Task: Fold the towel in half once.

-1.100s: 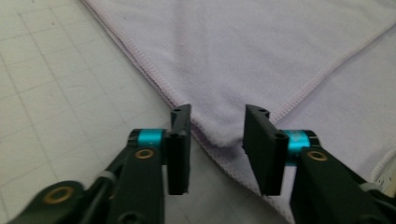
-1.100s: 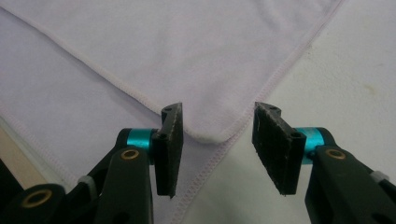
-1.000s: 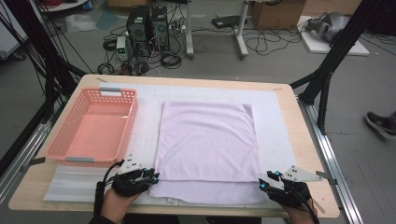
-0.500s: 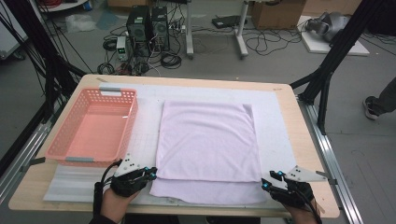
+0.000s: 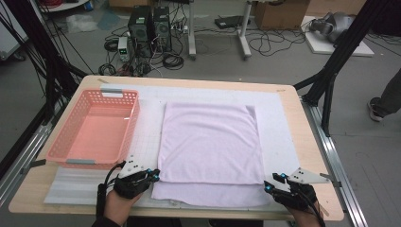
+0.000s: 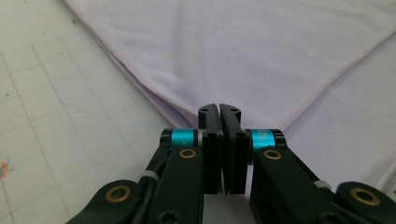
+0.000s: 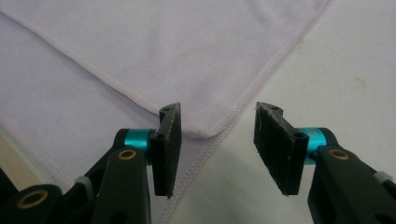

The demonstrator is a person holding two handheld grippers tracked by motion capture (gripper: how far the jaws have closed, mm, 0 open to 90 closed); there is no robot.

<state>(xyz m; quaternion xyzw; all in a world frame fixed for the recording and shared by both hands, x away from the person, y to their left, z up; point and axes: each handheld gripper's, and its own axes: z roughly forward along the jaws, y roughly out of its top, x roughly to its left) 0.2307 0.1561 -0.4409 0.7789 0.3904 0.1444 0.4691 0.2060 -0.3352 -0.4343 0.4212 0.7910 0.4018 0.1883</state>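
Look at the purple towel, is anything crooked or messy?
Slightly. The towel is folded unevenly: its top layer stops short, so a strip of the lower layer sticks out along the near edge. Nothing looks spilled or torn.

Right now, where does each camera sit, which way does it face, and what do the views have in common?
High view: above the person's side of the table, looking forward and down at the lilac towel and pink basket; both hands with the left gripper and right gripper enter from below.
Left gripper view: on the left gripper, looking along jaws shut at the towel's near corner.
Right gripper view: on the right gripper, jaws apart around the other near corner.
Shared: all three show the towel, folded with the lower layer showing.
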